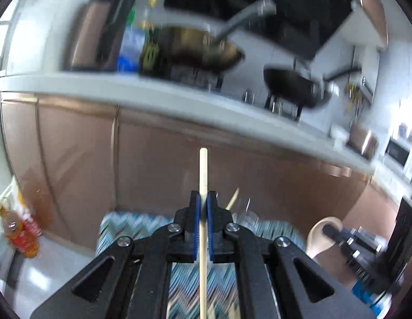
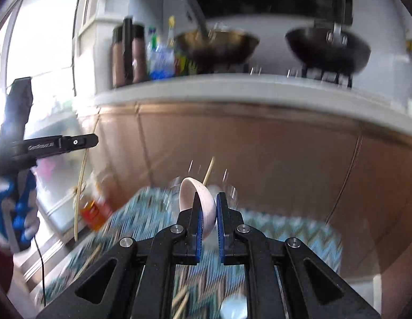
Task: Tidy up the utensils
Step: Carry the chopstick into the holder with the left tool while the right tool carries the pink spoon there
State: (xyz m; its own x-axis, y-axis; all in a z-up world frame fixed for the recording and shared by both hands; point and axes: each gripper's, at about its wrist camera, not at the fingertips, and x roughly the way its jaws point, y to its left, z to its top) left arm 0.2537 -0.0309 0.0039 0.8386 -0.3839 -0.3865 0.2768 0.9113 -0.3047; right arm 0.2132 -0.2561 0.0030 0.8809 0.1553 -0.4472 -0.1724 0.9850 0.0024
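My left gripper [image 1: 203,199] is shut on a pale wooden chopstick [image 1: 203,170] that runs between the blue pads and sticks out ahead. My right gripper [image 2: 209,199] is shut on a white ceramic spoon [image 2: 198,194], whose bowl rises above the fingertips. Both are held above a zigzag-patterned cloth [image 2: 285,228], which also shows in the left wrist view [image 1: 126,226]. A clear glass [image 1: 245,212] with one chopstick in it stands on the cloth ahead; it also shows in the right wrist view [image 2: 227,186]. More chopsticks [image 2: 179,303] lie loose on the cloth. The spoon also shows in the left wrist view [image 1: 322,236].
A white counter [image 2: 232,90] over brown cabinet fronts [image 1: 152,154] holds two woks [image 2: 219,45] [image 2: 328,47] and several bottles [image 2: 158,58]. An orange bottle [image 1: 20,236] stands on the floor at the left. The views are motion-blurred.
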